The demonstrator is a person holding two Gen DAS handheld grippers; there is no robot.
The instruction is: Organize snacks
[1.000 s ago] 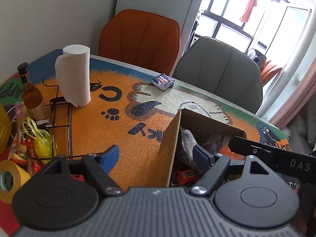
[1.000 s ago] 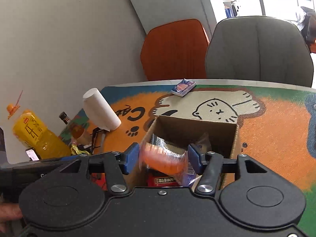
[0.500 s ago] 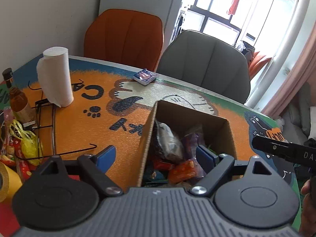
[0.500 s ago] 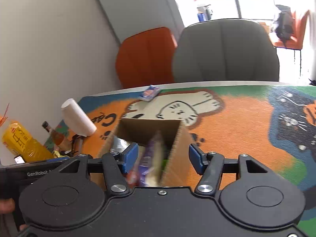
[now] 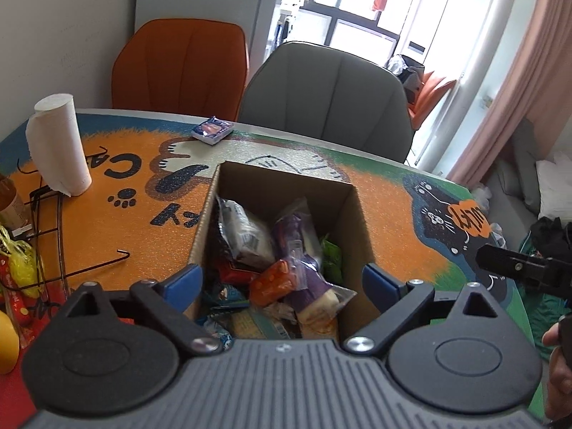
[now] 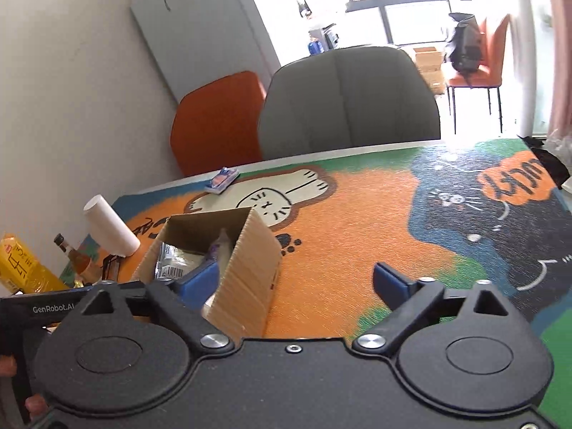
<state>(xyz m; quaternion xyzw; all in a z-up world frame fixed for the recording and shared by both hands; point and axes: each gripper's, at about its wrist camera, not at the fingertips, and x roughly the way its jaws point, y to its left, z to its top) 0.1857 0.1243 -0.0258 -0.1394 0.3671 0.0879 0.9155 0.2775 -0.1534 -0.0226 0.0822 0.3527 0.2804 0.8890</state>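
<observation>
Change: a second ago the right gripper (image 6: 296, 282) held an orange snack packet above the open brown cardboard box (image 5: 352, 221); that packet now lies inside the box, and both views have slid rightward across the table.
Right gripper: released — its jaws have just been opening, and they stand wide with nothing pressed between them; the left blue pad sits over the box's near corner, the right pad over bare mat beside the box.
Left gripper (image 5: 282, 280): released too, jaws just opened wider, straddling the box from above, one blue pad at each side wall, holding nothing.
Snacks: the orange snack packet (image 5: 273, 282) rests near the front of the box among a purple wrapped snack (image 5: 298, 239), a silver-and-black foil packet (image 5: 243, 232) and a green packet (image 5: 330, 254).
Box: stands on the orange cartoon-cat table mat (image 5: 107, 228).
Left of box: an upright white paper towel roll (image 5: 59, 143).
Beyond box: a small blue-and-orange packet (image 5: 212, 130) near the table's far edge — well apart.
</observation>
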